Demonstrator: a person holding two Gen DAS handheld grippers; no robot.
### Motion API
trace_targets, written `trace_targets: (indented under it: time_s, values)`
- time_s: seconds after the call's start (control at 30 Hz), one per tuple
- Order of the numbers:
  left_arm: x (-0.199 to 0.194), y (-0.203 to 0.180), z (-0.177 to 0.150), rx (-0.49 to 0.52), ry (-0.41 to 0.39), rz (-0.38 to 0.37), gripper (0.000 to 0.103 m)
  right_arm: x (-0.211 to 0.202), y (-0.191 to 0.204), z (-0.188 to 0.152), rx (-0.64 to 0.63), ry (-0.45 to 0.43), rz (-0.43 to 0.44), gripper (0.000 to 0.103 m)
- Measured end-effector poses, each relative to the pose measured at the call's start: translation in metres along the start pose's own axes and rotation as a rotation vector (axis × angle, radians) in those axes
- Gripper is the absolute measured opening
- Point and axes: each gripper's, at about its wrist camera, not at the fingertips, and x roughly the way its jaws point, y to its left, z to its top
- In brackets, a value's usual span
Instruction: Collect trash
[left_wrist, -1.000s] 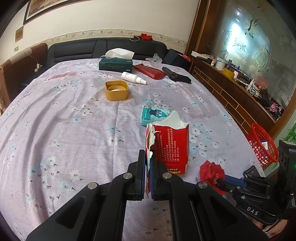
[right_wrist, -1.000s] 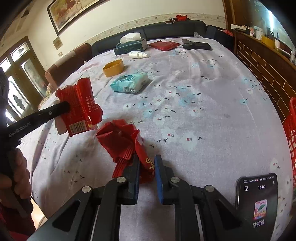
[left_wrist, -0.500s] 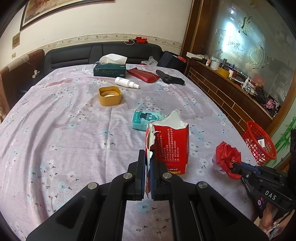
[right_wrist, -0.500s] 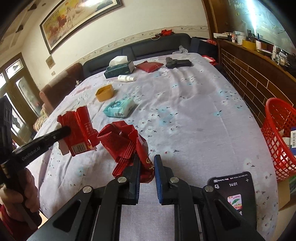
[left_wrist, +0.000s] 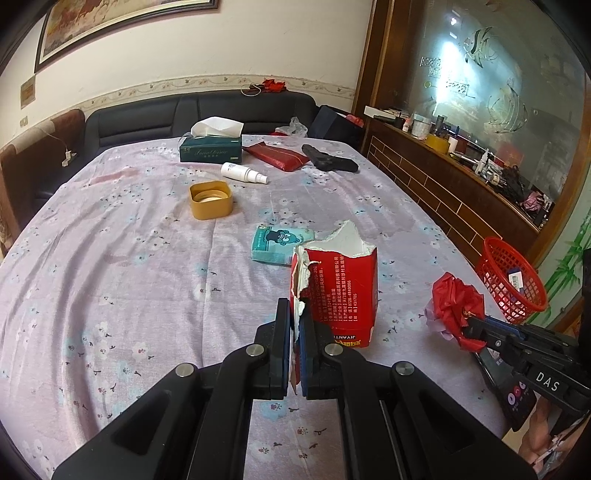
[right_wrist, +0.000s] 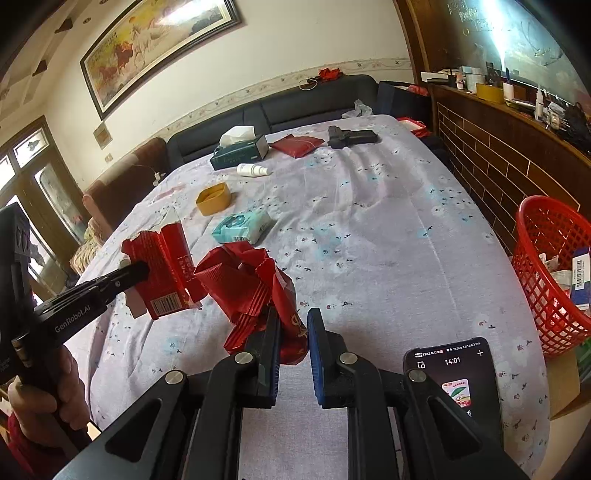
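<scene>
My left gripper (left_wrist: 292, 343) is pinched tight on the torn edge of the red carton (left_wrist: 341, 291), jaws nearly together with only the cardboard flap between them; the carton stands upright at 12 o'clock, lifted off the table (left_wrist: 110, 280). In the right wrist view the same carton (right_wrist: 162, 273) hangs at 10 o'clock from the left gripper (right_wrist: 129, 271).

My right gripper (right_wrist: 291, 339) has its jaws part open, narrowly gapped, with the crumpled red wrapper (right_wrist: 251, 284) caught against the left finger and bunching up toward 11 o'clock, held clear of the cloth. From the left wrist view that wrapper (left_wrist: 456, 304) sits at 3 o'clock, over the table's right edge region.

The red basket (right_wrist: 546, 258) stands off the table's right edge at 3 o'clock, below the tabletop, with some packaging already in it. Between my right gripper and that edge the cloth is bare.

Further out, at 12 o'clock, a teal tissue pack (left_wrist: 282, 243) lies flat just behind the carton. Beyond it at 11 o'clock a yellow container (left_wrist: 210, 199), then a white spray bottle (left_wrist: 243, 173) on its side, a green tissue box (left_wrist: 211, 147), a red pouch (left_wrist: 275, 156) and a black object (left_wrist: 328, 159) near the far edge. The near left half of the cloth lies open.
</scene>
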Motion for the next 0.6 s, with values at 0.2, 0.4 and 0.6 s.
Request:
trace_targets:
  time_s: [0.2, 0.4, 0.6]
  values:
    - [-0.0036, -0.0051, 0.0000, 0.012, -0.004, -0.005, 0.003, -0.0048, -0.0022, 0.0000, 0.006, -0.009, -0.004, 0.015]
    - [-0.0023, -0.0067, -0.0015, 0.020, -0.003, -0.001, 0.003, -0.0063, -0.0027, 0.0001, 0.010, -0.012, -0.011, 0.015]
    - [-0.0023, -0.0081, -0.0022, 0.024, -0.005, 0.004, 0.003, -0.0055, -0.0027, -0.0006, 0.006, -0.009, -0.014, 0.015]
